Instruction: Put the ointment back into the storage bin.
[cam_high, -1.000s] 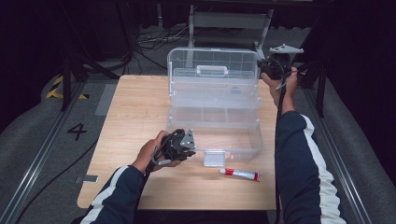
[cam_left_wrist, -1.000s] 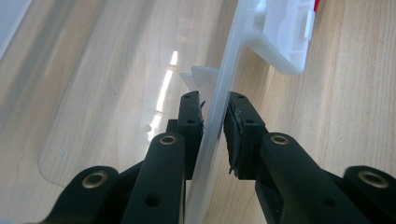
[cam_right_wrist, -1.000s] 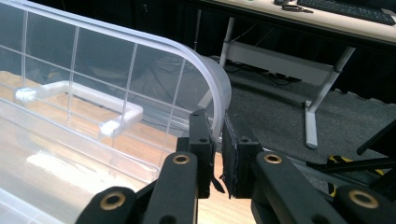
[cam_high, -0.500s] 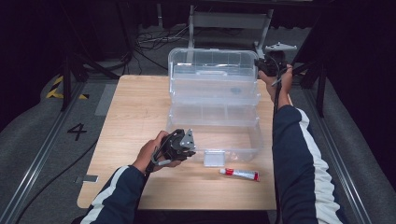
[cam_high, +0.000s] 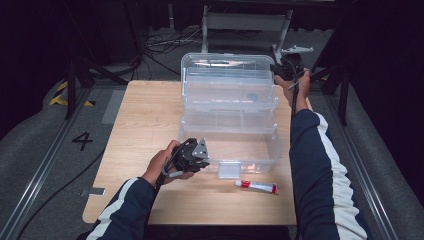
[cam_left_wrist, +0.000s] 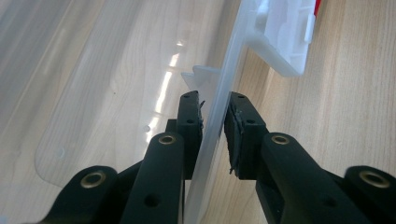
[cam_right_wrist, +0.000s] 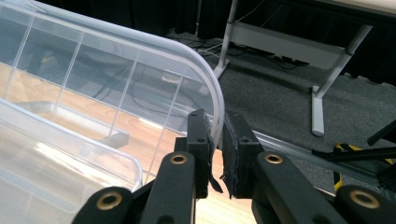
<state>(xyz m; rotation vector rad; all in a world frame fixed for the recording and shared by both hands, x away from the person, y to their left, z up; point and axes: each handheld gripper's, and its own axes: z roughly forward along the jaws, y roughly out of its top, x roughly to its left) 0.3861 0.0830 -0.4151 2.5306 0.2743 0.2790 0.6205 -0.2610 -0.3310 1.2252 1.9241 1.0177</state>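
A clear plastic tiered box (cam_high: 227, 107) stands open on the wooden table (cam_high: 145, 115), its trays stepped back. My left gripper (cam_high: 200, 156) is at the box's near left corner. In the left gripper view it (cam_left_wrist: 215, 100) is shut on the thin clear front wall (cam_left_wrist: 219, 93), which runs between the pads. My right gripper (cam_high: 281, 67) is at the far right top corner. In the right gripper view it (cam_right_wrist: 217, 119) is shut on the curved rim of the ribbed clear lid (cam_right_wrist: 140, 70).
A red and white tube (cam_high: 256, 186) lies on the table in front of the box, right of its white latch (cam_high: 229, 170). The latch (cam_left_wrist: 289, 37) sits just past my left jaws. Dark floor, cables and a grey metal stand (cam_right_wrist: 322, 60) lie behind the table.
My right hand has shifted a little to the left at the box's far right corner. The left hand and the box's lower part have stayed put.
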